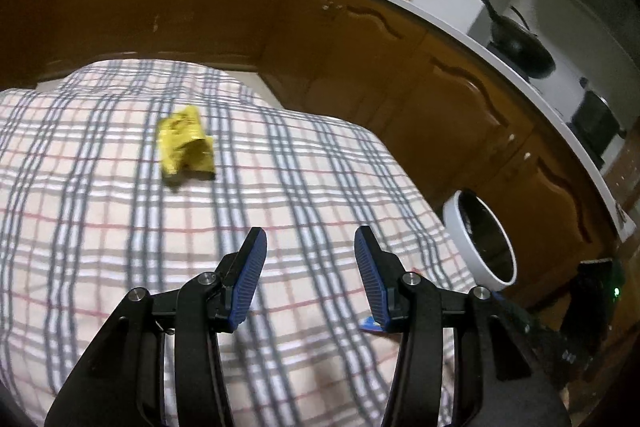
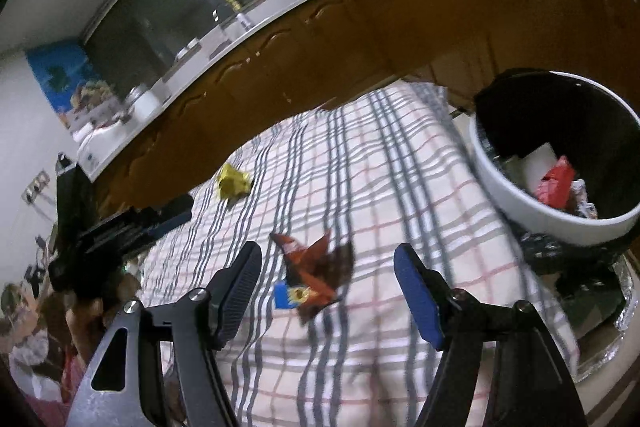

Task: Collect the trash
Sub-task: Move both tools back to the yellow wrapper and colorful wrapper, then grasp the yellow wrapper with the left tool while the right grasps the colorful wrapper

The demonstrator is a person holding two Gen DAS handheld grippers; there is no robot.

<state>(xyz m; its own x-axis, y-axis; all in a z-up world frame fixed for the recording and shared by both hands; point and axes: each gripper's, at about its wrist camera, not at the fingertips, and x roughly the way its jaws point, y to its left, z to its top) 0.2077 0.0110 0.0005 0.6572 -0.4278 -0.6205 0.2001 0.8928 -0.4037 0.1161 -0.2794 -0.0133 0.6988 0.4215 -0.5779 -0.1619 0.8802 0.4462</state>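
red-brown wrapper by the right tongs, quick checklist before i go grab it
1. Right tongs open: ok, jaws wide apart and holding nothing.
2. Red-brown wrapper lined up: ok, it lies on the checked cloth ahead of the tongs, roughly between the fingers.
3. Nothing on top of the wrapper: ok, though a small blue piece lies against it and could come along.
4. White bin ready: ok, open-topped, at the right edge of the cloth, already holding some trash.
5. Left tongs out of the way: ok, open, empty, and facing the yellow wrapper farther along the cloth.
6. Wrapper's exact shape: cannot tell, the picture is blurred.
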